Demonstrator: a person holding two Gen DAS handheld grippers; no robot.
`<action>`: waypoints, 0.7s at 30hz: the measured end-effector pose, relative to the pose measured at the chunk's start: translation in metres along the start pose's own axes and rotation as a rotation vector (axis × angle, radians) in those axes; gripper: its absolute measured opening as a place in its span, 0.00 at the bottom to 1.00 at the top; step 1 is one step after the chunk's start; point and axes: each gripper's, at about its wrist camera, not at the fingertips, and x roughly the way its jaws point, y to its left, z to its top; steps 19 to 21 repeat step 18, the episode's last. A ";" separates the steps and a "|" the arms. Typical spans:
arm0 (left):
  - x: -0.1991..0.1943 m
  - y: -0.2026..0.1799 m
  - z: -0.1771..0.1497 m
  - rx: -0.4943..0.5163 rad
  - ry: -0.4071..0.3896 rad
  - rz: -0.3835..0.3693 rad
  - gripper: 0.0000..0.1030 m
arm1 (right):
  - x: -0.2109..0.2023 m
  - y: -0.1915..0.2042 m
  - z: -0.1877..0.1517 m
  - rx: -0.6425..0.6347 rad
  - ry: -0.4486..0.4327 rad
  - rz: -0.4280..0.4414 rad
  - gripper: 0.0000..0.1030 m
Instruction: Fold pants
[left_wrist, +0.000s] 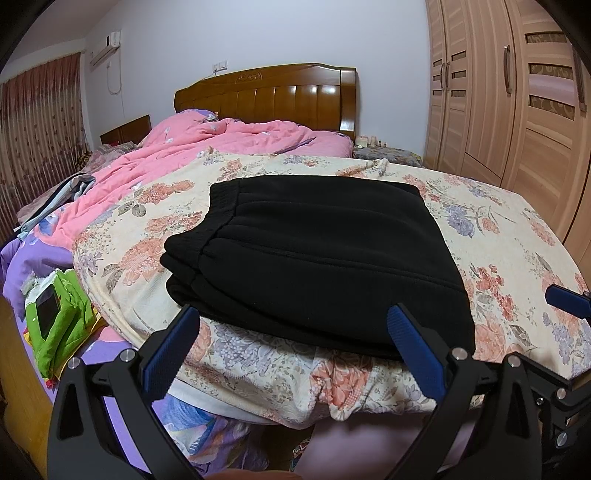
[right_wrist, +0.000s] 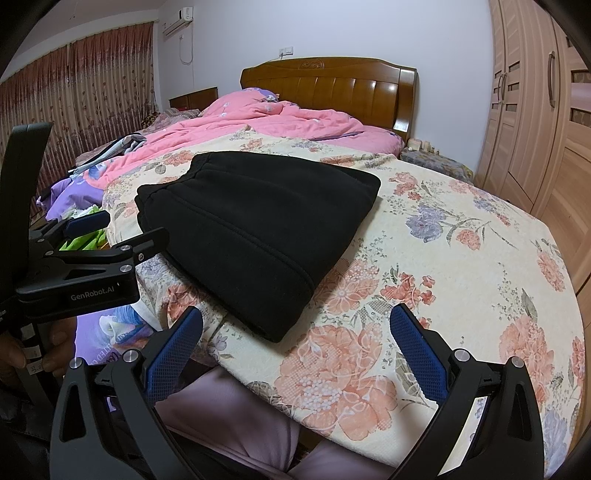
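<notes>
Left gripper (left_wrist: 291, 332) held low, level, fingers spread wide, grasping nothing. Right gripper (right_wrist: 295, 336) likewise released, empty. Black pants (left_wrist: 317, 254) lay folded on floral blanket (left_wrist: 491, 236), near edge just ahead of left fingertips, ahead-left of right gripper. Blanket bare ahead-right of right gripper. Hand (right_wrist: 55, 343) gripped left handle. Left gripper body read "GenRobot.AI" (right_wrist: 94, 286).

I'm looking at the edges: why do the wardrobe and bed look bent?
Left wrist view: the fisheye lens bows the wardrobe and darkens the corners. Right wrist view: the bedspread curves like a dome, and glare shines on the headboard.
</notes>
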 end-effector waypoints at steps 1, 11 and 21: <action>0.000 0.000 0.000 0.000 0.000 0.000 0.99 | 0.000 0.000 0.000 0.000 0.000 0.000 0.95; -0.002 0.002 0.000 0.000 -0.011 0.001 0.99 | 0.000 0.000 0.000 0.001 0.001 0.001 0.95; 0.002 0.007 -0.001 -0.019 0.009 -0.007 0.99 | -0.001 0.000 0.000 0.001 0.001 0.002 0.95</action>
